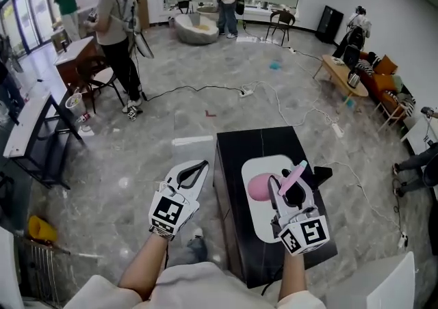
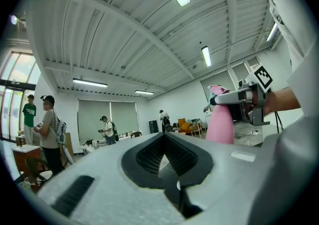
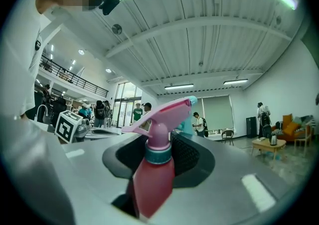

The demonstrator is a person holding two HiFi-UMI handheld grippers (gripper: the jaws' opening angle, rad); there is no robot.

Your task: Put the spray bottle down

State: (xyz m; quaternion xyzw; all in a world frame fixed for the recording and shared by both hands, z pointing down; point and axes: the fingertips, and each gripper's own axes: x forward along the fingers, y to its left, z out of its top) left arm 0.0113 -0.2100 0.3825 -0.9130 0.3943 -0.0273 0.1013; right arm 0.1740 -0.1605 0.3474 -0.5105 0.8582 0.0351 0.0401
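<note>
My right gripper (image 1: pixel 295 189) is shut on a pink spray bottle (image 1: pixel 259 189), holding it on its side over a white mat (image 1: pixel 256 220) on a black table (image 1: pixel 236 157). In the right gripper view the bottle (image 3: pixel 154 179) fills the gap between the jaws of that gripper (image 3: pixel 172 139), gripped below its teal collar, with its pink trigger head pointing away. My left gripper (image 1: pixel 204 164) hovers left of the table over the floor, shut with nothing in it. In the left gripper view its tips (image 2: pixel 162 137) meet, and the bottle (image 2: pixel 219 122) and right gripper (image 2: pixel 244 97) show at the right.
Several people stand at the far side of the room. Cables (image 1: pixel 274 96) trail over the grey floor beyond the table. A low wooden table (image 1: pixel 339 72) stands at the right, a dark desk (image 1: pixel 31 137) at the left, and a yellow object (image 1: pixel 41 229) lies at the lower left.
</note>
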